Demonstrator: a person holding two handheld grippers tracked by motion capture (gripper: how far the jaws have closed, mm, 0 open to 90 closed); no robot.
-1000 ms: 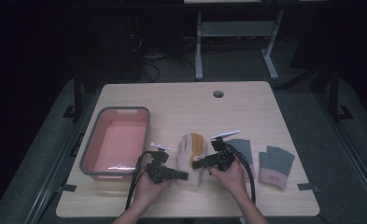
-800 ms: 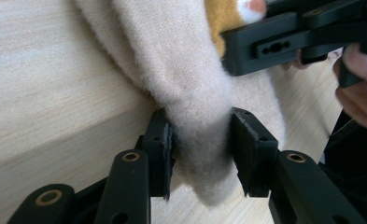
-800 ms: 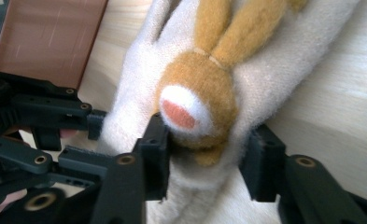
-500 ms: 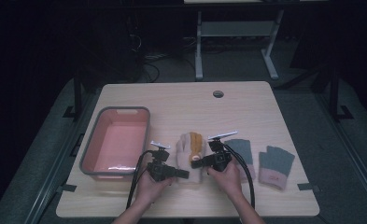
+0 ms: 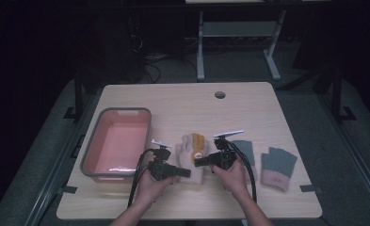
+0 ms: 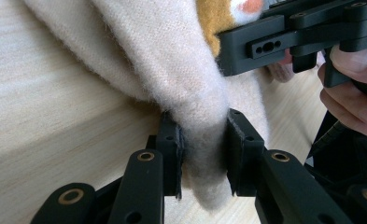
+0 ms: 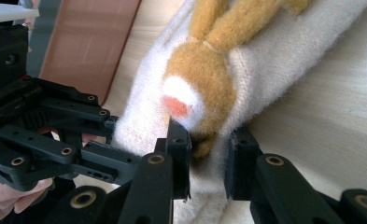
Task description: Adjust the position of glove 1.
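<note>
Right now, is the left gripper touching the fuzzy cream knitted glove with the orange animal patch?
Touching. In the left gripper view, the left gripper has both black pads pressed against a fold of the cream glove, pinching the fabric between them.

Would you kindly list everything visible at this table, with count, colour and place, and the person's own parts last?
Table: one, light wood, under everything.
Cable hole: one, dark, far side of the table.
Bin: one, grey rim with pink inside, left part of the table.
Cream mitten: one, cream with a tan animal figure on it, table middle, pinched by both grippers.
Grey gloves: two, grey with pinkish cuffs, right of the mitten; one is partly hidden behind the right gripper.
Desk frame: one, pale grey, on the floor beyond the table.
Left gripper: one, black, jaws pinching the mitten's near edge.
Right gripper: one, black, jaws around the mitten by the figure.
Hands: two, at the near edge.
</note>
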